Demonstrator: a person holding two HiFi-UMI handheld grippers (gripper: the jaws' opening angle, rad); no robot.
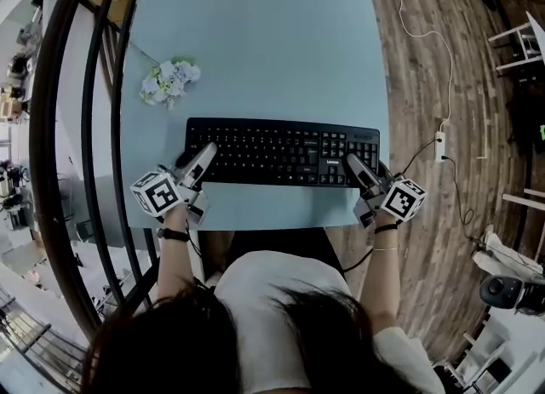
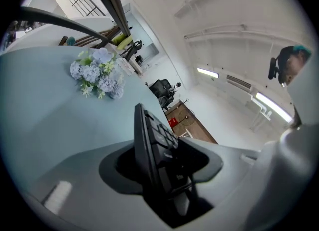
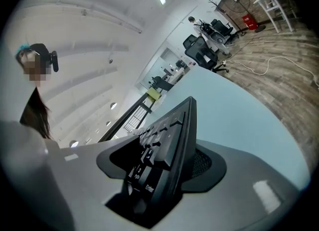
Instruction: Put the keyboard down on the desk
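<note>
Black keyboard (image 1: 281, 152) is gripped at both short ends, left gripper (image 1: 197, 162) & right gripper (image 1: 362, 175) clamped on it, over near part of desk (image 1: 255, 43); contact w/ top unclear. Judged light, stiff, long: end grips are favoured.

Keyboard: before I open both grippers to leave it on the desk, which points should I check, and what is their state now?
1. Left gripper shut on the left end of the keyboard: ok.
2. Right gripper shut on the keyboard's right end: ok.
3. Keyboard about parallel to the near edge of the desk: ok.
4. Artificial flowers apart from the keyboard, beyond its far left corner: ok.
5. Whole keyboard over the desk, not past an edge: ok.
6. Keyboard's underside already resting on the desk: cannot tell.
</note>
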